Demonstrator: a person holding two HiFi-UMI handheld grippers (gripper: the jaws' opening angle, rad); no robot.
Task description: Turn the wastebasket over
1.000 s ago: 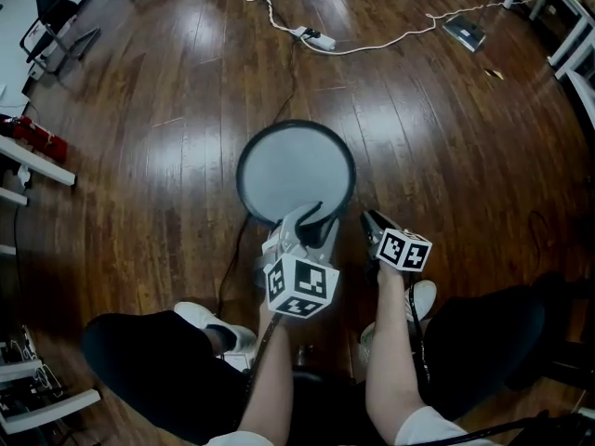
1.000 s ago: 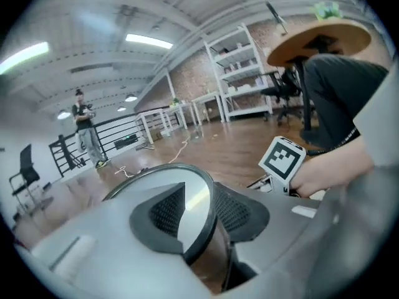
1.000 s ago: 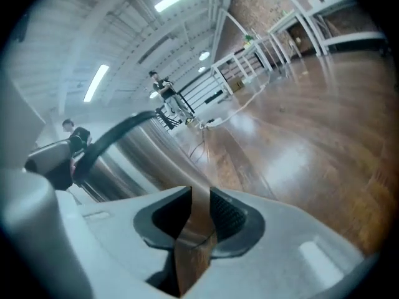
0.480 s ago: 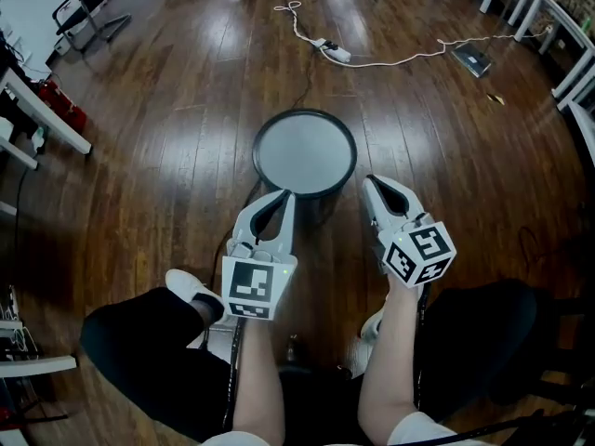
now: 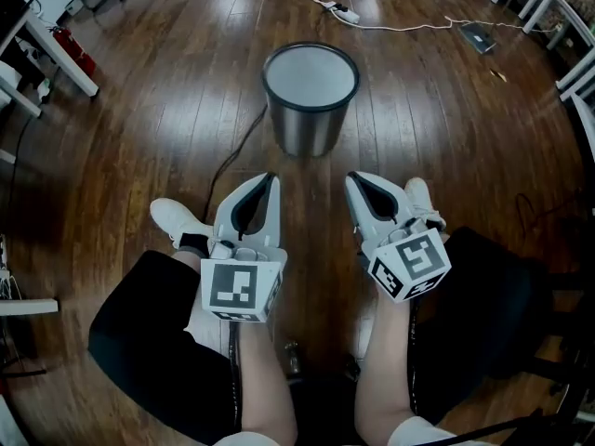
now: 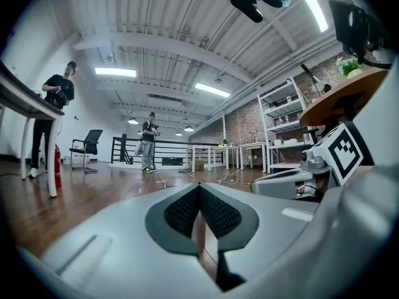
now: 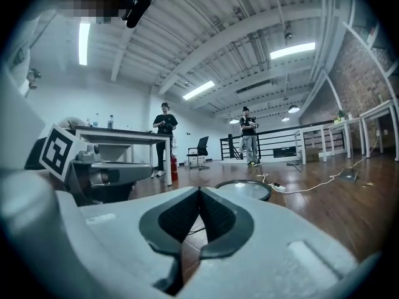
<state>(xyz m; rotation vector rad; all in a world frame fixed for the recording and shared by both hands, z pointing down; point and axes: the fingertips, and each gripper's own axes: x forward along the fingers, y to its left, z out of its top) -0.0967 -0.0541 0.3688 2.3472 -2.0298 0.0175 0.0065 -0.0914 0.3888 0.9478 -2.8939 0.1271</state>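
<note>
The metal wastebasket (image 5: 310, 124) stands on the wood floor ahead of me, wide dark-rimmed end up, with a pale grey round face inside the rim. Its rim (image 7: 244, 189) shows low in the right gripper view, just past the jaws. My left gripper (image 5: 270, 177) and right gripper (image 5: 351, 177) hover side by side above my knees, well short of the basket and touching nothing. Both point level towards the far room. The left gripper's (image 6: 199, 185) black pads meet with nothing between them. The right gripper's (image 7: 199, 190) pads also meet, empty.
A black cable (image 5: 228, 156) runs across the floor to the basket's left. A white power strip (image 5: 339, 12) and cord lie beyond it. White table legs (image 5: 51, 54) and a red extinguisher (image 5: 74, 59) stand far left. My white shoes (image 5: 177, 221) rest below the grippers. Two people (image 6: 148, 141) stand far off.
Both grippers have drawn back from the basket's rim towards me and risen. The left jaws, open at the rim a second ago, are now shut. The basket now sits farther up the head view.
</note>
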